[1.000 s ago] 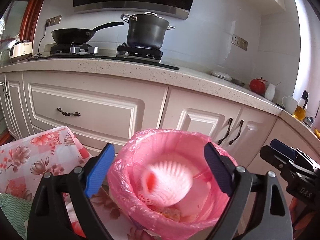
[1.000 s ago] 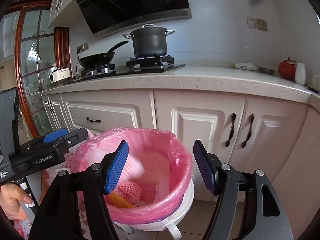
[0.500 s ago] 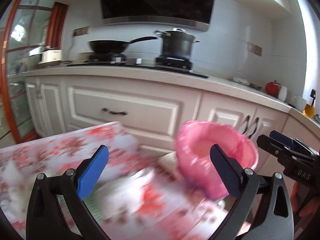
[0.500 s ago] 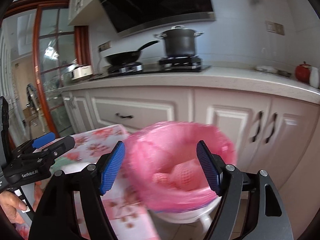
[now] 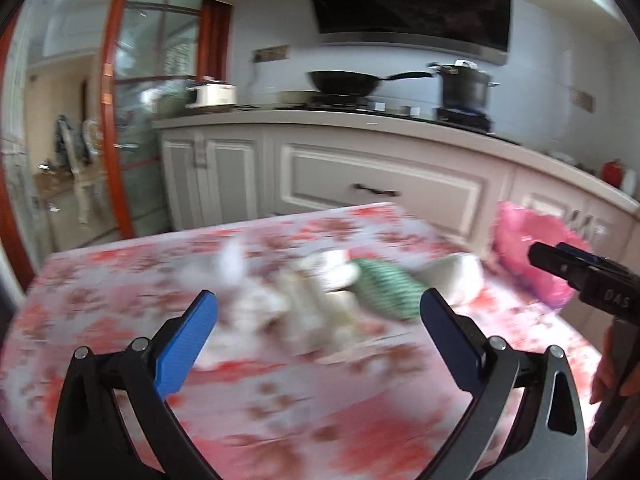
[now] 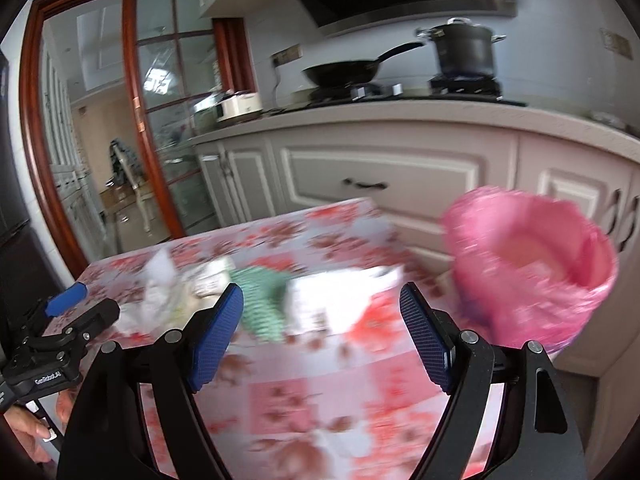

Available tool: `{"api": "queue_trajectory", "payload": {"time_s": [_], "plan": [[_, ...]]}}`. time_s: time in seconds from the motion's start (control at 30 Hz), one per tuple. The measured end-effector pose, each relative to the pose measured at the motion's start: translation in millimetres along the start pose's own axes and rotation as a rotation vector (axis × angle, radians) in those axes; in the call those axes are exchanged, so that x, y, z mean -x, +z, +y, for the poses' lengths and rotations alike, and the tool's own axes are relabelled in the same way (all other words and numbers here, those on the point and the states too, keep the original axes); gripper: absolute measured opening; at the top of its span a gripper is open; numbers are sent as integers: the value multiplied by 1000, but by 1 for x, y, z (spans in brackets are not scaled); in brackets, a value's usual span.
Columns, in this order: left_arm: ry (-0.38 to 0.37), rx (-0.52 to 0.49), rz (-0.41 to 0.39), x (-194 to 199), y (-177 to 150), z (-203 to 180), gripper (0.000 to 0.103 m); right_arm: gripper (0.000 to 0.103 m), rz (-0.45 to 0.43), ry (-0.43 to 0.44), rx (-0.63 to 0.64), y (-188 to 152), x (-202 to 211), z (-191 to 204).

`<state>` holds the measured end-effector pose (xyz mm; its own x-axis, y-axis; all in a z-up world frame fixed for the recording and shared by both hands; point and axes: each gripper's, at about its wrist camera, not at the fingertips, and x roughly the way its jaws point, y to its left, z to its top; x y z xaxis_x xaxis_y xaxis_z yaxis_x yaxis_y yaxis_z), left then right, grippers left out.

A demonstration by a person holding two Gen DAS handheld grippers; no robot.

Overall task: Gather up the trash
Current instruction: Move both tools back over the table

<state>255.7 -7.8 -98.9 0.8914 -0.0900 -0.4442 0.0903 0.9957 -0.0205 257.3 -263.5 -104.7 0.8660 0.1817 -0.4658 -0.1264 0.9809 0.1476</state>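
Through the left wrist camera we hold the left gripper (image 5: 319, 318) with its jaws spread wide and nothing between them, aimed down at the trash (image 5: 320, 292) heaped mid-way along the flowered cloth (image 5: 280, 412). The heap is blurred; we can pick out a green striped piece (image 5: 386, 290) and white crumpled scraps (image 5: 256, 300), but not what each one is. The bin (image 5: 528, 256), lined in pink, stands off the cloth's right edge, near enough, we judge, to make each carry short. The right gripper (image 5: 580, 276) shows at the right edge of this view, a hand (image 5: 616, 376) around its handle. Behind, the counter (image 5: 400, 130) carries a wok (image 5: 346, 82) and a pot (image 5: 464, 88). Through the right wrist camera our right gripper (image 6: 321, 336) has its jaws opening, empty, framing a white piece (image 6: 340, 296) and the green one (image 6: 264, 300), which lie just beyond the pads on the cloth (image 6: 312, 400). The bin (image 6: 528, 264) sits to the right, its mouth facing up and unobstructed. The left gripper (image 6: 68, 320) appears at the lower left. With both pairs of jaws apart over the heap, we judge that each is readied for the next pick.
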Motion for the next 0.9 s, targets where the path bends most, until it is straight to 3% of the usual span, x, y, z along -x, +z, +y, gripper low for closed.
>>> {"api": "queue_trajectory", "payload": {"time_s": [0.33, 0.57, 0.9], "plan": [[168, 50, 91, 0, -24, 76, 98, 76, 160, 73, 98, -27, -50, 83], [168, 76, 131, -16, -29, 91, 98, 75, 238, 84, 121, -30, -90, 110], [132, 98, 191, -53, -23, 96, 97, 57, 342, 41, 100, -29, -140, 115]]}}
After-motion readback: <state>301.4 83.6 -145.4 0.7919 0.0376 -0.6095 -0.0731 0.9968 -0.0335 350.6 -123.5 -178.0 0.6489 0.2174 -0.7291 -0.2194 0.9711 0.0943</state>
